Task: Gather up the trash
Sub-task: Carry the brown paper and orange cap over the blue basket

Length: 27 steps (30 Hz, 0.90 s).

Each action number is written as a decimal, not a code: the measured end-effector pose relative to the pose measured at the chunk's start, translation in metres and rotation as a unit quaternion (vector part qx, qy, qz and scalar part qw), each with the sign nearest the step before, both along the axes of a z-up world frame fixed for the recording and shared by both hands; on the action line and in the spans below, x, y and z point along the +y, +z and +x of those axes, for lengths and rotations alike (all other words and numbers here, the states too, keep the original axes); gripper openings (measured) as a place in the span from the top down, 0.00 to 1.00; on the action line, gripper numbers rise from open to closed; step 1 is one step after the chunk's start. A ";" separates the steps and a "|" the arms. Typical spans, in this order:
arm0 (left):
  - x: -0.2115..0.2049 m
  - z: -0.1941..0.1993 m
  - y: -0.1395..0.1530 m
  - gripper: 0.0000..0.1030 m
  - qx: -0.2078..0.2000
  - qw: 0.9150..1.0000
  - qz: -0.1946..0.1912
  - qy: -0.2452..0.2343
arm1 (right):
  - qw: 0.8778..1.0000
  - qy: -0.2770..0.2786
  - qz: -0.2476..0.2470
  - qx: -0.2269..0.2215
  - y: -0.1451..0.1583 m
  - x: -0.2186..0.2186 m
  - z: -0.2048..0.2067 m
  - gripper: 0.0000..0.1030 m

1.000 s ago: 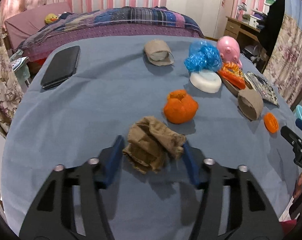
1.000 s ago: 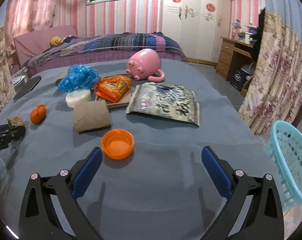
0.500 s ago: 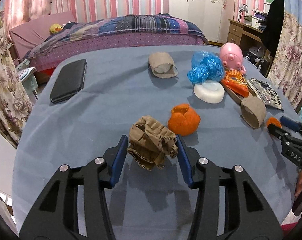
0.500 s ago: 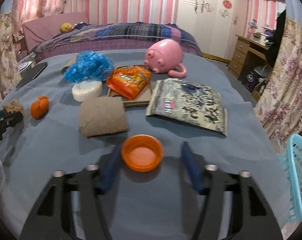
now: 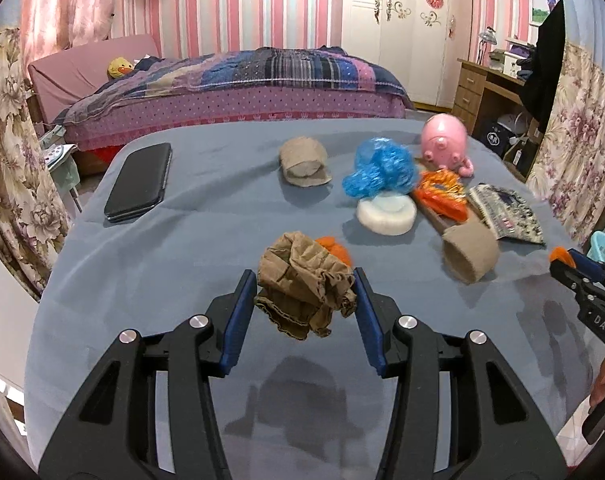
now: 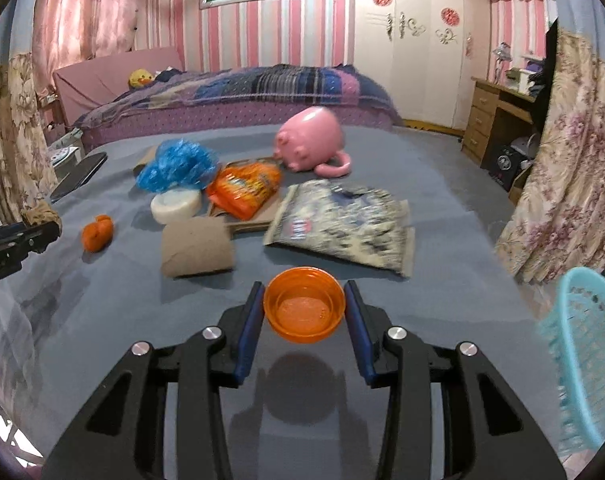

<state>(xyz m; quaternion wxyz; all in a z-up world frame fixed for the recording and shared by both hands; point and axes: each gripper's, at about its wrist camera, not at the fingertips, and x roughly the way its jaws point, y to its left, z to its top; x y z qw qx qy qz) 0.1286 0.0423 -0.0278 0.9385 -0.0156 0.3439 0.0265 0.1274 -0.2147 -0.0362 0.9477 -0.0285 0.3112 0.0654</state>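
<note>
While the left tongs clamp a crumpled brown wad clear of the blue table, the right tongs — angled downward — pinch an orange cap above its shadow. Only the right view shows the teal basket beside the table's right edge.

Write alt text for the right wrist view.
The right claw grips an orange cap, lifted above a blue-covered table. Behind lie a cardboard tube, snack bags and a pink pig toy; a turquoise basket stands right.
</note>
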 end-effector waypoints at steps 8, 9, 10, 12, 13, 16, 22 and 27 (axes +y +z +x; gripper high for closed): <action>-0.038 0.001 0.014 0.54 -0.014 1.000 0.001 -0.020 | 0.999 -0.039 -0.005 -0.031 0.028 -0.059 -0.015 0.61; -0.044 0.001 0.015 0.54 -0.017 1.000 -0.001 -0.024 | 0.999 -0.043 -0.006 -0.033 0.030 -0.066 -0.017 0.61; -0.050 0.002 0.016 0.54 -0.019 0.999 -0.002 -0.027 | 0.998 -0.048 -0.006 -0.034 0.031 -0.072 -0.018 0.61; -0.063 0.002 0.019 0.54 -0.021 0.999 -0.006 -0.034 | 0.998 -0.058 -0.004 -0.037 0.034 -0.086 -0.022 0.61; -0.069 0.003 0.020 0.54 -0.022 0.999 -0.006 -0.037 | 0.997 -0.062 -0.003 -0.039 0.035 -0.092 -0.024 0.61; -0.090 0.005 0.025 0.54 -0.027 0.998 -0.004 -0.049 | 0.996 -0.075 -0.002 -0.042 0.039 -0.114 -0.028 0.61; -0.134 0.007 0.031 0.54 -0.033 0.996 -0.008 -0.080 | 0.994 -0.099 -0.002 -0.048 0.041 -0.147 -0.038 0.61; -0.168 0.009 0.035 0.54 -0.036 0.994 -0.011 -0.103 | 0.991 -0.125 -0.001 -0.054 0.044 -0.179 -0.046 0.61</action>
